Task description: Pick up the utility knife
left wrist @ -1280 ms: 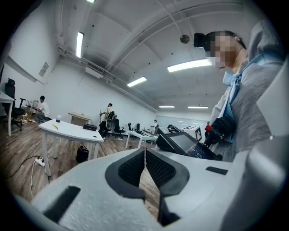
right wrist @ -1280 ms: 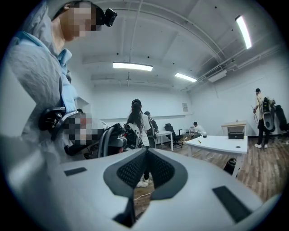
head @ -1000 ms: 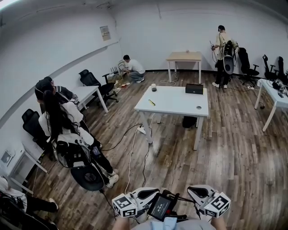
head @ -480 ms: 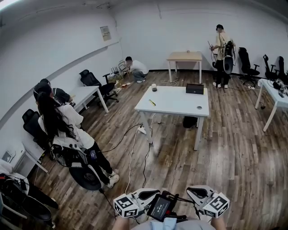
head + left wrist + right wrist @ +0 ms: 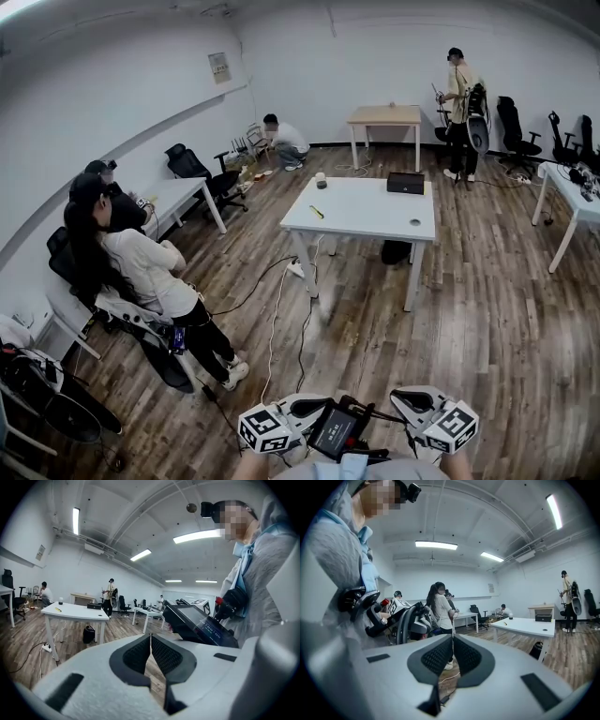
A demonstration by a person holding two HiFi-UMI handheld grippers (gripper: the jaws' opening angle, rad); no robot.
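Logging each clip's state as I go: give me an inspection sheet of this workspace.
Surface: white table, mid-room, far from both grippers.
Job's things: utility knife, small and yellow, lying near the table's left edge, untouched.
Clutter: black box, small jar and dark round thing on the table; black bag under it.
Grippers: left gripper and right gripper both shut, empty, held close to the person's body.
Cables: cables trail over the wood floor from a power strip by the table leg.
Surroundings: seated person at left, crouching person at far wall, standing person at back right; wooden desk at the back.
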